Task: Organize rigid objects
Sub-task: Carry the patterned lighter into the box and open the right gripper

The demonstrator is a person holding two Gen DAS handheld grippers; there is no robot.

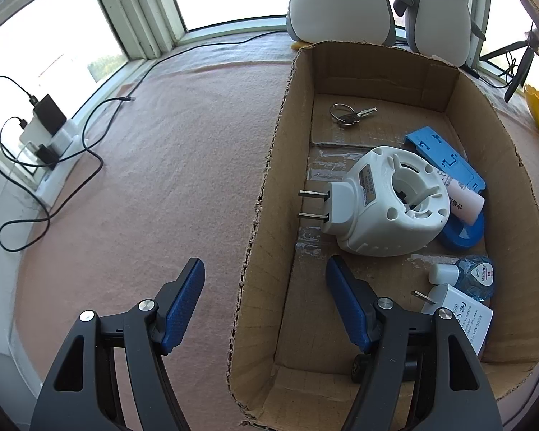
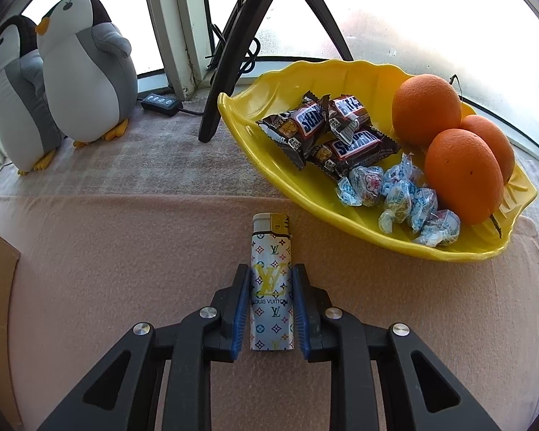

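The right tongs (image 2: 271, 305) clamp the lighter (image 2: 271, 287) by its slick, stiff, light sides just above the desk (image 2: 125, 251), while the left tongs (image 1: 266, 301) gape empty astride the cardboard box (image 1: 269, 179) wall.

The right gripper (image 2: 271, 300) has its blue-padded jaws closed against both long sides of a monogram-printed lighter (image 2: 271, 287), which lies flat on the pink cloth-covered surface (image 2: 125, 251) with its metal head pointing away from the camera. Just beyond the lighter and to its right sits a yellow leaf-shaped dish (image 2: 266, 165) holding three oranges (image 2: 463, 174), chocolate bars (image 2: 327, 129) and blue-wrapped candies (image 2: 402, 197). Well to the lighter's far left two plush penguins (image 2: 86, 72) stand side by side by the window, with black tripod legs (image 2: 233, 50) between them and the dish.
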